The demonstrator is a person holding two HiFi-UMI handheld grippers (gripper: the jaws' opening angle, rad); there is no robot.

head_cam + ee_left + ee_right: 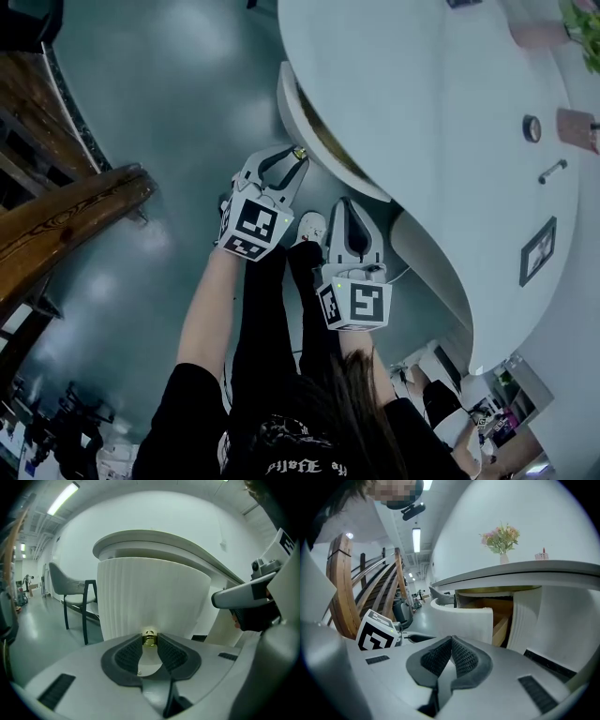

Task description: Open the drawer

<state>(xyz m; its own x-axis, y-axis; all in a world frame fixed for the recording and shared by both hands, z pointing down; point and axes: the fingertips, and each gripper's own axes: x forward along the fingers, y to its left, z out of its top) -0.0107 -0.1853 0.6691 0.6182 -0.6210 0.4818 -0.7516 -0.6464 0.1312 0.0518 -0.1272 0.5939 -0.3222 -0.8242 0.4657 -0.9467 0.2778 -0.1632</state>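
A white curved desk (441, 112) has a curved drawer (292, 117) standing out from under its top. In the left gripper view the drawer's ribbed white front (154, 597) fills the middle, with a small brass knob (149, 638) on it. My left gripper (149, 642) is shut on that knob (299, 153). My right gripper (350, 204) hangs just right of the left gripper (292, 161), below the desk edge. The right gripper (451, 640) is shut with nothing between its pads. It faces the drawer's wooden inside (501, 616).
A wooden stair rail (66, 216) runs along the left. A grey chair (70, 585) stands beside the desk. On the desktop are a vase of flowers (501, 541), a round object (532, 128) and a small frame (538, 251). The person's shoe (309, 227) is below the grippers.
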